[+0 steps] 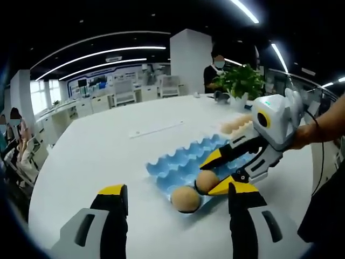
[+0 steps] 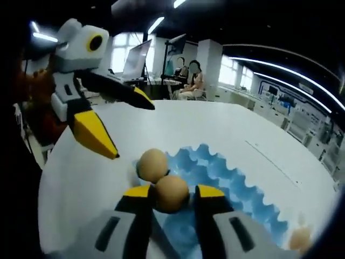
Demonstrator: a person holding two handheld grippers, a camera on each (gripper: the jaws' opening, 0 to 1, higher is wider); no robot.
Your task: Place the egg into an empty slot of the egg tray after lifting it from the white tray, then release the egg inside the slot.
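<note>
Between the yellow-tipped jaws of the right gripper [image 2: 171, 192], an egg [image 2: 172, 193] is clasped over the near edge of the blue egg tray [image 2: 232, 186], which lies on a white table [image 2: 226, 129]. A second egg [image 2: 152, 164] sits in a slot just beyond the jaws. The left gripper [image 1: 172, 193] hovers with its jaws spread wide and nothing between them, just short of the tray's corner. Further eggs [image 1: 235, 126] lie past the tray's far end, near a potted plant [image 1: 241, 82].
</note>
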